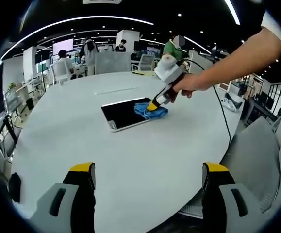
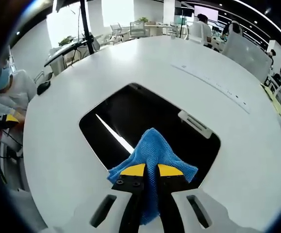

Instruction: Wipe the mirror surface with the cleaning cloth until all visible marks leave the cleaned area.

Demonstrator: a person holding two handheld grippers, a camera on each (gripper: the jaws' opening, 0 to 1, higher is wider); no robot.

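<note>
A: Start with the left gripper view. What's there?

B: The mirror (image 1: 126,113) lies flat on the white bench (image 1: 130,160), well ahead of the left tool (image 1: 149,175), whose jaws stand wide apart with nothing between them, hovering over bare bench. Across from it a hand (image 1: 191,83) steers the right tool (image 1: 155,104), which presses the blue cloth (image 1: 152,110) onto the mirror's far right corner.

A: And the right gripper view?

B: The right tool (image 2: 151,170) has its yellow-tipped jaws pinched tight on the cloth (image 2: 155,150), and a fold hangs down between them. The cloth sits on the near edge of the mirror (image 2: 145,116), whose dark glass reflects a bright ceiling strip.

A: How far along is the wiping?

B: I'd judge it mid-wipe. I can't make out any marks on the glass from either view, so whether it's clean is hard to tell. Most of the surface lies beyond the cloth, likely left to cover.
</note>
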